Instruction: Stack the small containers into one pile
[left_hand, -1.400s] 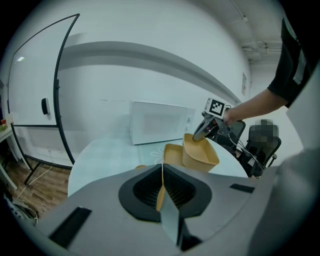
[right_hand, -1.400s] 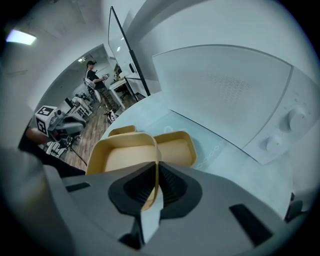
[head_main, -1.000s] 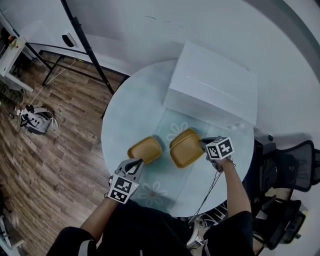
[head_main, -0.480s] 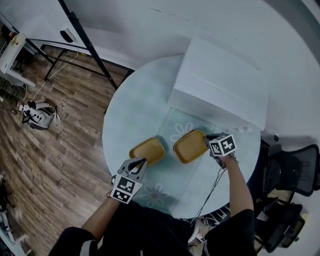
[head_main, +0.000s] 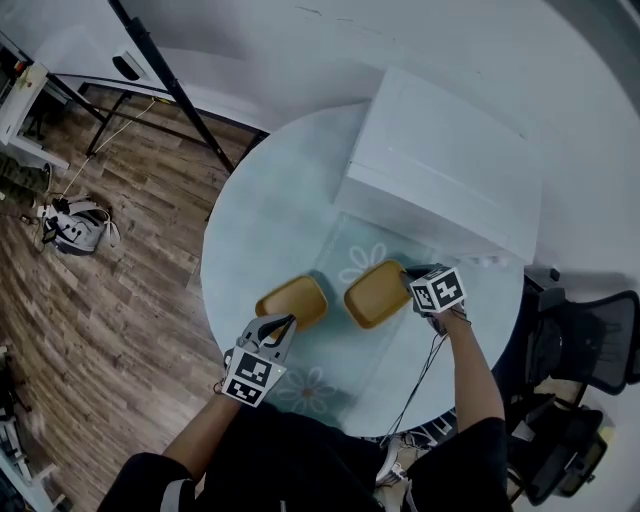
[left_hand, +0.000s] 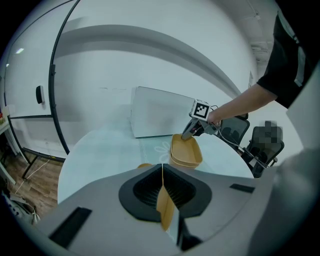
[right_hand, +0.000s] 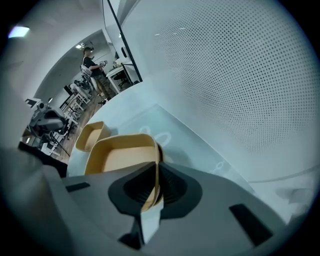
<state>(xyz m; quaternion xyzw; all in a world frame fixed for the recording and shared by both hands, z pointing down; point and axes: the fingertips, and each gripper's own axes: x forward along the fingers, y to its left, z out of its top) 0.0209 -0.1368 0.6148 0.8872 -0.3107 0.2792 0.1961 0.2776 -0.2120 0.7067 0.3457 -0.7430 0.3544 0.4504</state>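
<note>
Two small yellow containers sit side by side on the round glass table (head_main: 265, 215). My left gripper (head_main: 283, 323) is shut on the near rim of the left container (head_main: 292, 298); in the left gripper view that rim (left_hand: 164, 210) is pinched between the jaws. My right gripper (head_main: 409, 285) is shut on the right-hand rim of the right container (head_main: 375, 294), which looks raised a little off the glass (left_hand: 186, 150). In the right gripper view the held container (right_hand: 117, 152) fills the middle, with the other container (right_hand: 91, 134) just beyond it.
A large white box (head_main: 440, 165) stands on the far right part of the table, close behind the right container. A black stand (head_main: 165, 80) leans at the left over wood floor. An office chair (head_main: 590, 350) is at the right.
Both grippers keep their grip. The right container has tipped less steeply and sits slightly closer to the left one; the head view has shifted a little.
</note>
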